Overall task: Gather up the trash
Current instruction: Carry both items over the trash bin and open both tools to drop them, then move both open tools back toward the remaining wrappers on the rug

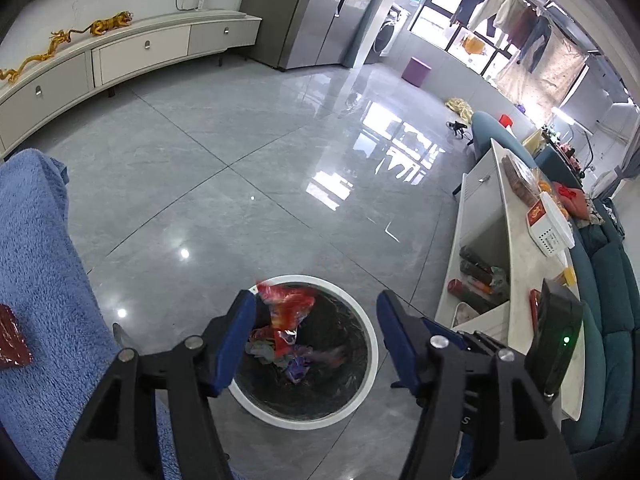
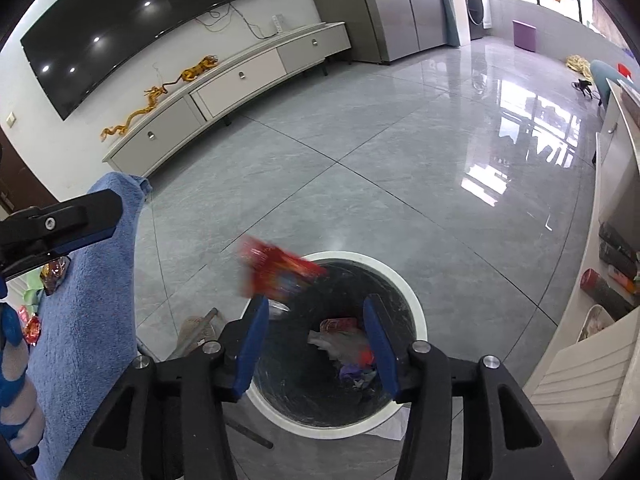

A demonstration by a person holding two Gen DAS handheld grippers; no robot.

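Note:
A round trash bin with a white rim [image 1: 370, 332] [image 2: 416, 312] and black liner stands on the floor below both grippers and holds several crumpled wrappers. My left gripper [image 1: 316, 312] is open above the bin. A red snack wrapper [image 1: 286, 306] hangs by its left fingertip over the bin's mouth. My right gripper [image 2: 314, 318] is open above the bin. A blurred red wrapper [image 2: 276, 270] is in the air just beyond its left fingertip. Another dark red wrapper [image 1: 12, 340] lies on the blue towel.
A blue towel [image 1: 36, 260] [image 2: 92, 280] covers a surface at the left with more wrappers [image 2: 54, 274] on it. A white coffee table [image 1: 520, 256] with boxes stands at the right, a teal sofa [image 1: 608, 320] behind it. A TV cabinet [image 2: 240, 80] lines the far wall.

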